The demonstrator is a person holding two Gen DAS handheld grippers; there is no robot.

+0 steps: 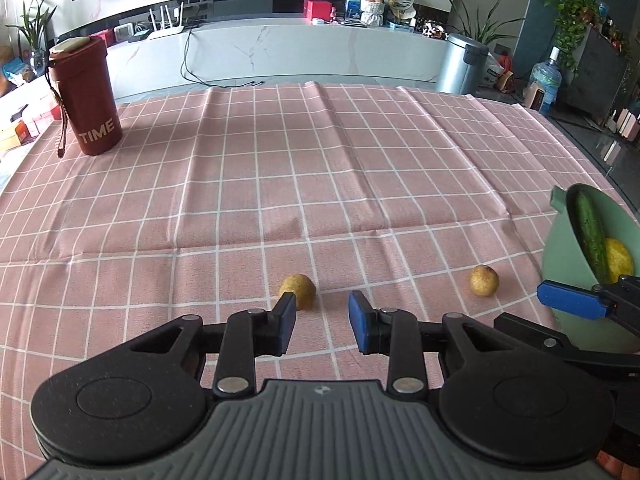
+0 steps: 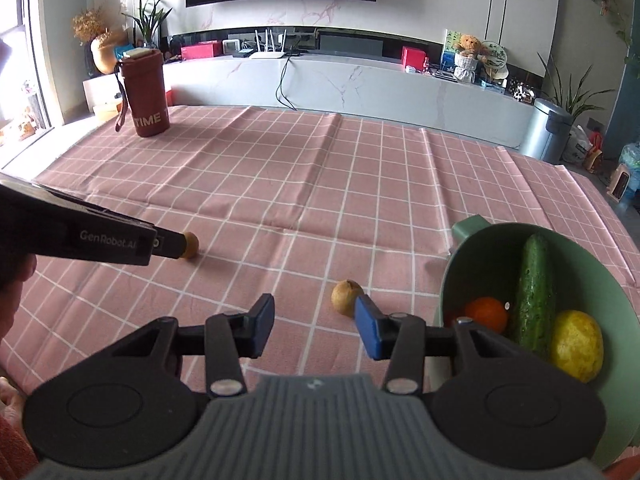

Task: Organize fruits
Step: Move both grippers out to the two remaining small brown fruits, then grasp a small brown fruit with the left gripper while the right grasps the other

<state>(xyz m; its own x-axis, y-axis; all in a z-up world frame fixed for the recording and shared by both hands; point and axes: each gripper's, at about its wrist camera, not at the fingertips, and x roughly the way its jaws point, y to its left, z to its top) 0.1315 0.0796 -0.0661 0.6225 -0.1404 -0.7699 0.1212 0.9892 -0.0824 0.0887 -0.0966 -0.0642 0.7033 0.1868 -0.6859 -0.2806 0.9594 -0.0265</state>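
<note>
Two small yellow-brown fruits lie on the pink checked tablecloth. My left gripper (image 1: 322, 314) is open just short of the left fruit (image 1: 299, 290), whose near side sits behind the left fingertip. The right fruit (image 1: 484, 280) lies apart, near the green bowl (image 1: 560, 256). My right gripper (image 2: 314, 322) is open and empty, its right fingertip just in front of that fruit (image 2: 346, 297). The bowl (image 2: 472, 248) holds a cucumber (image 2: 534, 288), an orange (image 2: 486, 314) and a yellow fruit (image 2: 576, 346). The left gripper's side shows in the right wrist view, its tip by the left fruit (image 2: 191, 245).
A red cup marked TIME (image 1: 90, 98) stands at the tablecloth's far left corner; it also shows in the right wrist view (image 2: 146, 94). A white cabinet, a metal bin (image 1: 460, 64) and plants stand beyond the table's far edge.
</note>
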